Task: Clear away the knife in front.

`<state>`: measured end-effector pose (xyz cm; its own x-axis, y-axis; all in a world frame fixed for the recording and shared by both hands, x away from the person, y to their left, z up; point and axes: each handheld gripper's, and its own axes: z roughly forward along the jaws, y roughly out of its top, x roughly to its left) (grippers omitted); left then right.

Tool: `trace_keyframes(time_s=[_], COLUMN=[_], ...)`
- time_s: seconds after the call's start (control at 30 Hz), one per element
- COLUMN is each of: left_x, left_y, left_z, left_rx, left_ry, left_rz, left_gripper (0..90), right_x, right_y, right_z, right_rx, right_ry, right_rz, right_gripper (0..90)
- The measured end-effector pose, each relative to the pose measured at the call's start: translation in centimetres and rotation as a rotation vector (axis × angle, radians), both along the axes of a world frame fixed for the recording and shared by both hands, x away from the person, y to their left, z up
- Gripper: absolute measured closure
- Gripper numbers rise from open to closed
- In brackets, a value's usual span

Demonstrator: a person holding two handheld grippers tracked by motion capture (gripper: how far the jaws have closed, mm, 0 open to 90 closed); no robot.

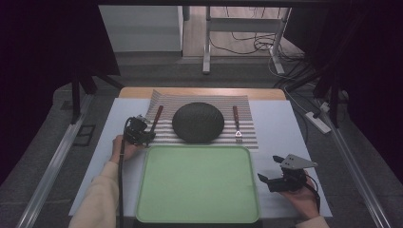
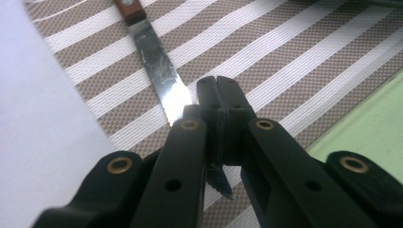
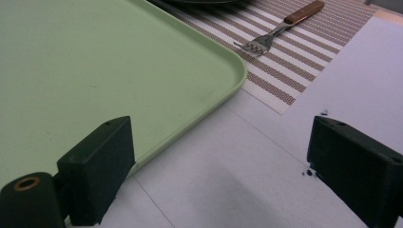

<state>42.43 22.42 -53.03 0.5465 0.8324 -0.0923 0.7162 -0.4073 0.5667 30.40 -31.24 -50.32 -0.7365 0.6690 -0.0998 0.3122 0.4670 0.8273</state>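
Knife: one knife (image 2: pixel 159 71), wooden handle and a serrated steel blade, lying on the left part of the striped mat, left of the plate. Its tip runs under the left gripper.
Left gripper: left gripper (image 1: pixel 139 130) is down on the blade end, jaws pressed together. The blade slips beneath them, so I can't tell if it's truly pinched.
Right gripper: right gripper (image 1: pixel 280 176) sits over bare table right of the tray, jaws spread wide, nothing between them.
Count: one knife, one fork (image 1: pixel 236 124), one plate (image 1: pixel 197 122), one tray (image 1: pixel 197 183), one mat (image 1: pixel 247 133), two grippers.
Edges: the mat's near edge runs right along the tray's far rim; the fork tines stop just short of that edge. Knife tip is near the mat's left corner.
Open room: whole tray is bare, plus plain white table either side of it.
Materials: mat is woven, brown and white stripes; tray is smooth pale green with rounded corners and a raised lip; plate is dark, round, looks textured; fork matches the knife, wood handle.
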Motion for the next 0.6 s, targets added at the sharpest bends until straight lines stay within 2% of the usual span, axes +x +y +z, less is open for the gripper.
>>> trace_keyframes(time_s=[0.27,0.6], left_x=[-0.2,-0.2], left_y=[1.5,3.0], left_z=[-0.1,0.0], left_rx=[0.005,0.035], left_ry=[-0.004,-0.014], left_rz=[0.025,0.057], left_gripper=[88.3,88.2], right_x=[0.1,-0.1], right_y=[0.0,0.0], right_z=[0.0,0.0], right_rx=[-0.004,-0.004], right_ry=[0.007,0.005], right_rz=[0.000,0.001], right_gripper=[8.7,10.0])
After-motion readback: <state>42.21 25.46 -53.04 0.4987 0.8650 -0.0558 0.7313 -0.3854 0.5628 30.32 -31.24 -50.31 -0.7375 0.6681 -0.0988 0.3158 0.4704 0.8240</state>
